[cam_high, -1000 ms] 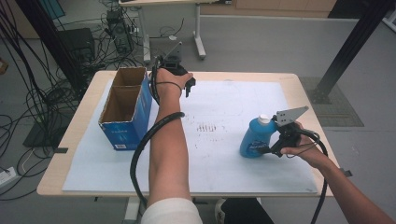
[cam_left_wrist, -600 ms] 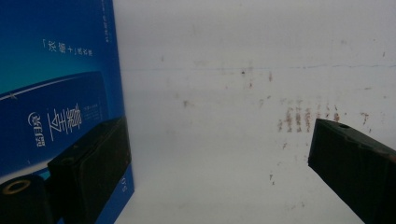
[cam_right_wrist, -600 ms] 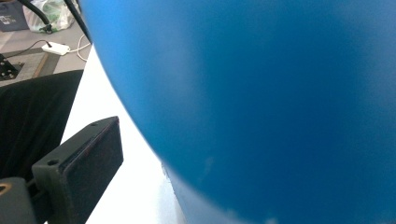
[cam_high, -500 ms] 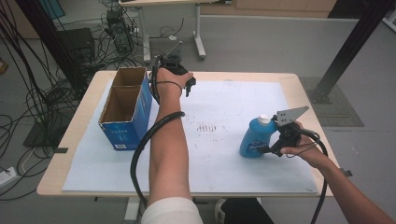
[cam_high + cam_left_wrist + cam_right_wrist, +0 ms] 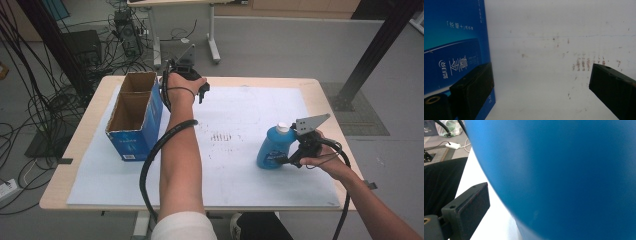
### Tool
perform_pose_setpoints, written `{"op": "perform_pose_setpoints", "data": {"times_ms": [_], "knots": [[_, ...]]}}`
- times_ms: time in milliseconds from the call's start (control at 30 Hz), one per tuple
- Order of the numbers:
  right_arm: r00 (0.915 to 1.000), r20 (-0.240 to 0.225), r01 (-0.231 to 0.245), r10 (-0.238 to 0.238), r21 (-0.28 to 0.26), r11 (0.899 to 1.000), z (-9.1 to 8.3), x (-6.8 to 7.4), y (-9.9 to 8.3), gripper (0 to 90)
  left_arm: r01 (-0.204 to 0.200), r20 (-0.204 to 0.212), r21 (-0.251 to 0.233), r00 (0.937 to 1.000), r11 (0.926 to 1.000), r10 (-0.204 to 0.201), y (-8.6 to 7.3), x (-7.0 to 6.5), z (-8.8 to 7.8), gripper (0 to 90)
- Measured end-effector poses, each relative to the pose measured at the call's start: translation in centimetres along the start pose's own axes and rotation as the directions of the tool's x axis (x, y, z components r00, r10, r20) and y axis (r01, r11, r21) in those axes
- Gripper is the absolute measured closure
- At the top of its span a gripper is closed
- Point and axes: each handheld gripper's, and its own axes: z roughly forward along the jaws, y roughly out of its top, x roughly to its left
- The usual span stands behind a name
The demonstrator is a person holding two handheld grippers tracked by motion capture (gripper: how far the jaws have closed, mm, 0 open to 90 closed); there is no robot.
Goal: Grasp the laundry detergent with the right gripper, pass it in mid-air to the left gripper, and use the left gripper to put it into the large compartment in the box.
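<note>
A blue plastic bottle (image 5: 271, 148) with a white cap stands upright on the right part of the white sheet (image 5: 235, 107). My right gripper (image 5: 288, 154) is pressed close against its right side. In the right gripper view the bottle (image 5: 564, 175) looms huge, and my left finger (image 5: 467, 208) stands a little apart from it; the other finger is hidden. My left gripper (image 5: 198, 90) hovers near the table's far edge, just right of an open blue cardboard box (image 5: 134, 142). Its jaws (image 5: 541, 80) are spread wide with nothing between them, the box wall (image 5: 454, 45) beside one.
The wooden table (image 5: 320, 86) carries the white sheet, which has faint reddish marks (image 5: 220, 136) in the middle. Cables and equipment lie on the floor to the left and behind the table. A black post (image 5: 372, 47) stands at the back right.
</note>
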Motion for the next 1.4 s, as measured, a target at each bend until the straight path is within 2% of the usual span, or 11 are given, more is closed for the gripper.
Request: {"op": "perform_pose_setpoints", "data": {"times_ms": [1400], "knots": [[1.0, 0.006, 0.008, -0.008, 0.001, 1.0, 0.25, -0.2, 0.05, 3.5, 0.005, -0.005, 0.002, 1.0, 1.0, -0.005, 0.08, 0.24, 0.07, 6.3]]}}
